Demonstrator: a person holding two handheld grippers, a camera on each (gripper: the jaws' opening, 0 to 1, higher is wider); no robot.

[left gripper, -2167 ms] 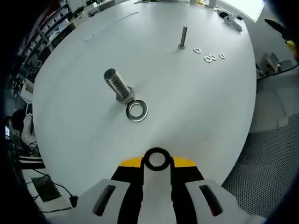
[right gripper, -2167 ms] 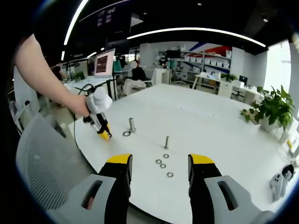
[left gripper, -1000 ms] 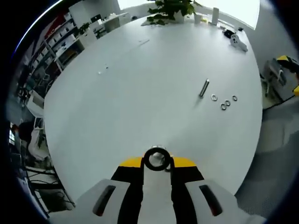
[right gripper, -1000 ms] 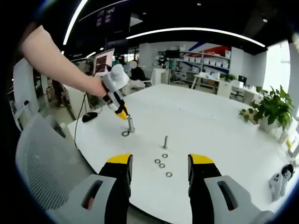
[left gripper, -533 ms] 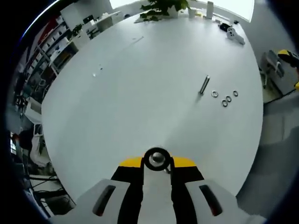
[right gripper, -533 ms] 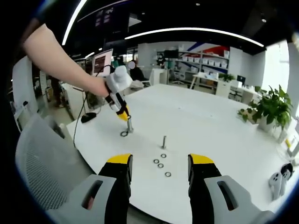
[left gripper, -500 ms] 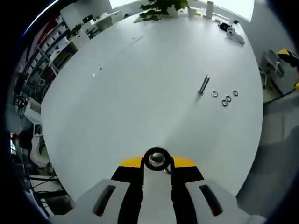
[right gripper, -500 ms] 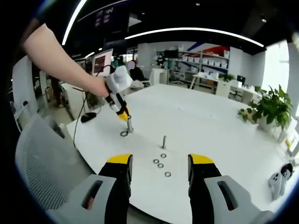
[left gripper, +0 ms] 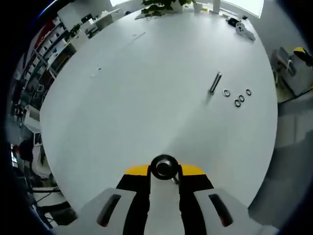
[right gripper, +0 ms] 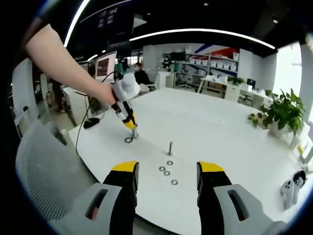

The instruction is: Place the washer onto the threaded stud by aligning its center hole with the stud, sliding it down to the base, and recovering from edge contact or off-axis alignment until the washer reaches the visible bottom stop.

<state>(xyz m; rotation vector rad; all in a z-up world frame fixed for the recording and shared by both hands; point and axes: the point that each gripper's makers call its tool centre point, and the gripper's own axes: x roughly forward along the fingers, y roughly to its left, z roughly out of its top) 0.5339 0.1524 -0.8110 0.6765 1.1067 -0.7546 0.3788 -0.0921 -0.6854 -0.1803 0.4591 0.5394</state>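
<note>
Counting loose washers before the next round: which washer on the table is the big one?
The large washer lying at the foot of the thick stud, right under the left tool. The four small washers lie by the thin stud.

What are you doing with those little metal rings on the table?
A person is fitting a washer onto a thick threaded stud. The left gripper holds the washer right over the stud's top; it is not down at the base yet. Another washer lies on the white table beside that stud. A thinner stud stands farther along with four small washers near it. The right gripper waits open.
</note>
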